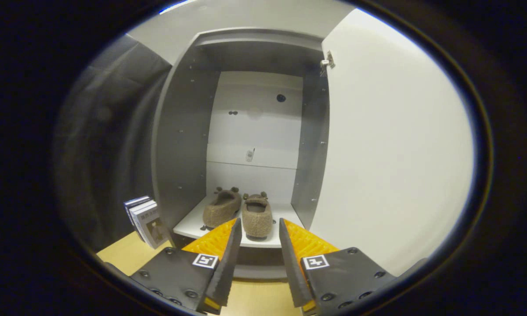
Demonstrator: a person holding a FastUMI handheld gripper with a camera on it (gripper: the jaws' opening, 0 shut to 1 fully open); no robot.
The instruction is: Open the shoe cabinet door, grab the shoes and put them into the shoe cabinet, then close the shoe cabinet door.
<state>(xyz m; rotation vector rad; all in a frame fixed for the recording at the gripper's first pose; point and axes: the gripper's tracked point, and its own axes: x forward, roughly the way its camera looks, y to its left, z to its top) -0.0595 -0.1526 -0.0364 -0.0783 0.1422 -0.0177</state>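
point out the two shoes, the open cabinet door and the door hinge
left shoe [221, 210], gripper view, on its woolly side
right shoe [257, 219], gripper view, on its toe top
cabinet door [391, 153], gripper view, on its plain inner face
door hinge [328, 60], gripper view, on its metal plate

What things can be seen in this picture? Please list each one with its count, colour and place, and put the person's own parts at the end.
shoes: two, brown and fuzzy, side by side on the cabinet's bottom shelf, just beyond the fingertips.
shoe cabinet: one, grey sides with a white back panel, straight ahead, standing open.
cabinet door: one, white, swung open on the right side of the cabinet.
hinge: one, metal, at the top of the door where it meets the cabinet.
books: a small stack, white and dark covers, leaning at the cabinet's left side.
floor: one, light wood, under the cabinet.
tool: one, fingers apart and holding nothing, pointing at the shoes.
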